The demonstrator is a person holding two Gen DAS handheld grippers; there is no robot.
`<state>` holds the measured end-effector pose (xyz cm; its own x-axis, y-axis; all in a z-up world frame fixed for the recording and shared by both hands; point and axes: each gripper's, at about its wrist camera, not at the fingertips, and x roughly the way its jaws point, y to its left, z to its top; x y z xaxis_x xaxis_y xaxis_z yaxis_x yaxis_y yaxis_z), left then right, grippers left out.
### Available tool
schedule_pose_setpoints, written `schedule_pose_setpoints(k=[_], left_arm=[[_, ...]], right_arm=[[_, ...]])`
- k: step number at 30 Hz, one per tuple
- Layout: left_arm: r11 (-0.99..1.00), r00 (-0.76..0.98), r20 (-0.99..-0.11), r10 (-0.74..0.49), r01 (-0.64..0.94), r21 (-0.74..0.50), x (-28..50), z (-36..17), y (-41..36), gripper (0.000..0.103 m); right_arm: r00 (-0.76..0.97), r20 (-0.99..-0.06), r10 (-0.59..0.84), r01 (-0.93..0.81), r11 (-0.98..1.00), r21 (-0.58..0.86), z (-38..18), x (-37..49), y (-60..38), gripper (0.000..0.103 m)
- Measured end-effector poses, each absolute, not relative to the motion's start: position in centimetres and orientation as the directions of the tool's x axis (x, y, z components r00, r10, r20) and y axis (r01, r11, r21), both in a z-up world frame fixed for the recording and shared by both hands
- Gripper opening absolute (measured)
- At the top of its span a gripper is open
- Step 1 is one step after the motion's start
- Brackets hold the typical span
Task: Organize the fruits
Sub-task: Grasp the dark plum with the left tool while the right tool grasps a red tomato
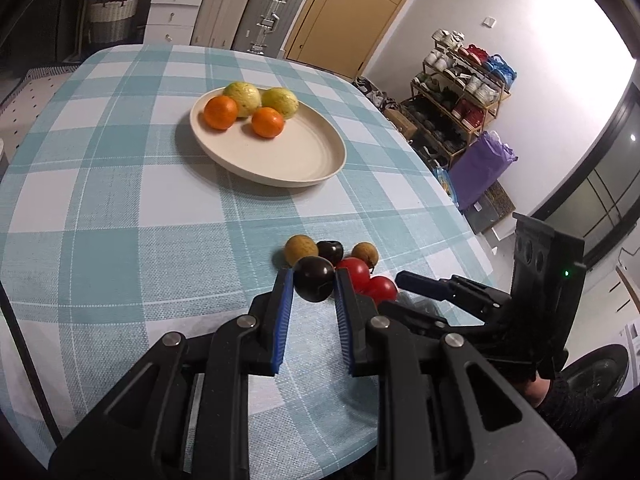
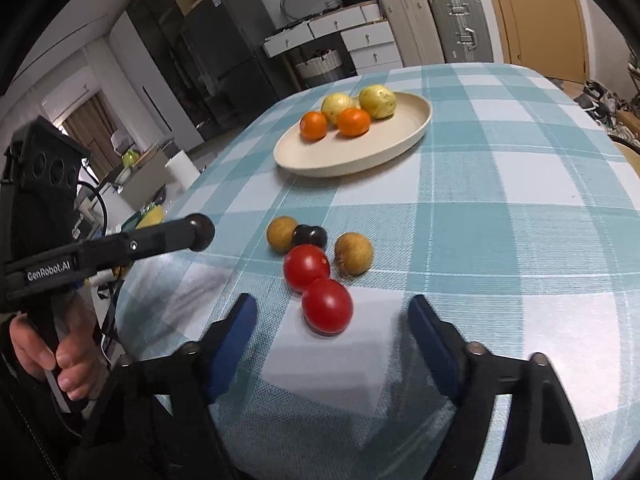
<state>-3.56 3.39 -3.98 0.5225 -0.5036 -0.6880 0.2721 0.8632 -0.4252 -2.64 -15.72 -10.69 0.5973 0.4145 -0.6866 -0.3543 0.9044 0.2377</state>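
Dark plum [image 1: 315, 283] clamped in left gripper [image 1: 314, 285] fingers [image 1: 282, 304]

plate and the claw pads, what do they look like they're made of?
Plate: cream, matte and faintly speckled with a low raised rim; looks like wheat-straw or bamboo-fibre plastic, though glazed ceramic can't be ruled out.
Left claw pads: blue, ribbed strips on black rigid fingers; probably soft rubber or silicone over moulded plastic. They pinch a dark plum.

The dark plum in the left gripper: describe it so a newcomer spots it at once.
On the checked tablecloth, nearer than the cream plate, lies a cluster of small fruits. The dark plum is clamped between the left gripper's blue pads, glossy and near-black beside red tomatoes.
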Motion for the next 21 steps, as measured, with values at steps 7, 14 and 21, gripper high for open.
schedule_pose_setpoints(k=[7,14,21], left_arm=[[0.868,0.522,-0.695,-0.494,0.251,-0.429,-3.0,-4.4,3.6,0.018],[0.866,0.524,-0.692,-0.497,0.252,-0.431,-1.9,-4.0,3.3,0.018],[0.866,0.528,-0.687,-0.498,0.258,-0.43,0.7,-3.3,2.6,0.018]], right_arm=[[0.591,-0.699,0.401,-0.364,0.907,0.212,-11.4,-2.1,-15.1,0.03],[0.598,-0.678,0.427,-0.377,0.897,0.232,-11.3,-2.5,-15.8,0.029],[0.641,-0.616,0.459,-0.374,0.887,0.271,-9.0,-2.4,-17.5,0.029]])
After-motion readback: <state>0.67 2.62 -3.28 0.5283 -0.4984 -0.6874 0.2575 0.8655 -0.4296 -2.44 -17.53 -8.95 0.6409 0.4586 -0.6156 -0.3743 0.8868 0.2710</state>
